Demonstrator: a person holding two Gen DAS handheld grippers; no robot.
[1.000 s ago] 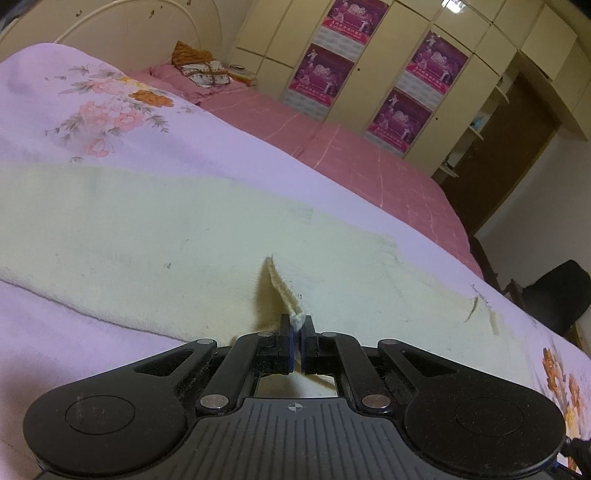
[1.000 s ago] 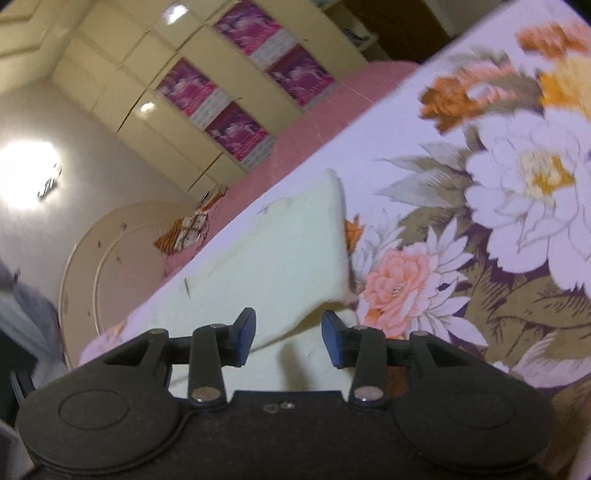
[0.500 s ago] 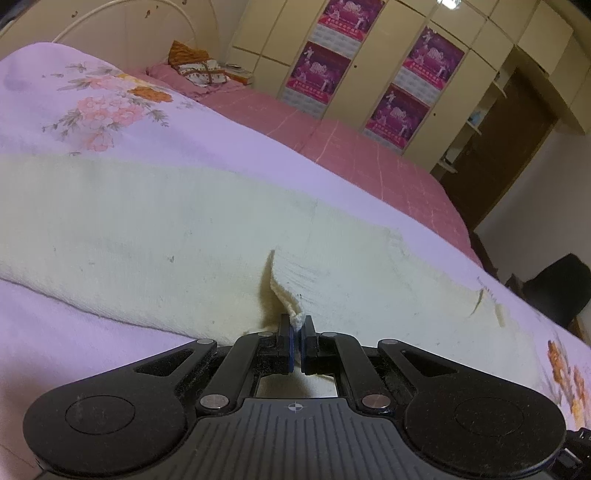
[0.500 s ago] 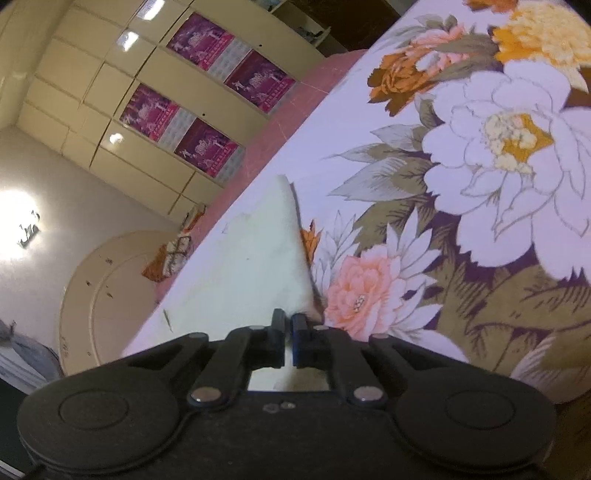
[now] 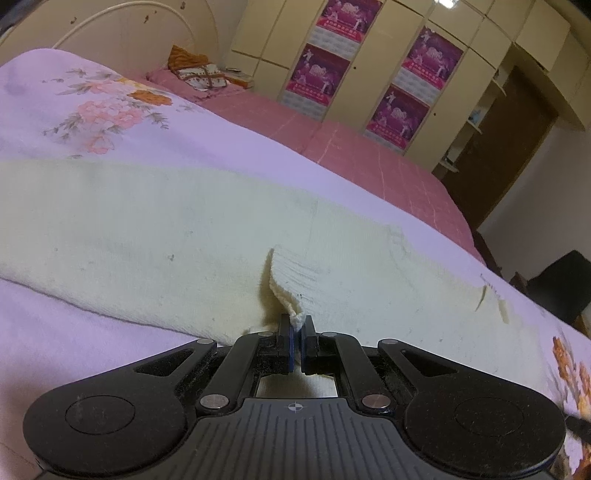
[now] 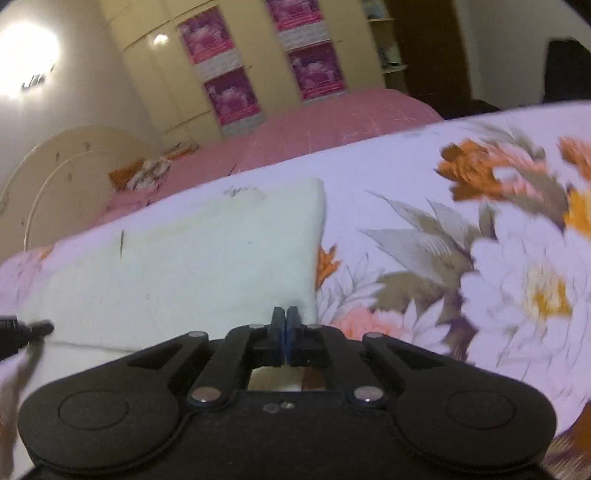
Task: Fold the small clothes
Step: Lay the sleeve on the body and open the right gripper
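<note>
A pale cream knitted garment [image 5: 155, 229] lies spread flat across the lilac floral bedsheet [image 5: 92, 110]. My left gripper [image 5: 297, 325] is shut on a small pinched-up fold of the garment's near edge, and the fold stands up between the pads. In the right wrist view the same garment [image 6: 184, 266] ends in a straight right edge. My right gripper [image 6: 286, 317] is shut at its near right corner, with cream cloth showing under the fingers. A dark object, blurred, juts in at that view's left edge [image 6: 22, 330].
The floral sheet [image 6: 480, 258] runs on to the right of the garment. Beyond it lie a pink bedcover [image 5: 351, 155], a folded patterned cloth [image 5: 199, 72] by the curved headboard [image 5: 110, 26], cream wardrobes with purple posters [image 5: 321, 74], a brown door [image 5: 495, 147] and a dark chair [image 5: 561, 284].
The right gripper's jaws went from open to shut at the garment's near right corner, and that gripper rolled, so its view now sits level. The left gripper kept its hold and stayed put.
</note>
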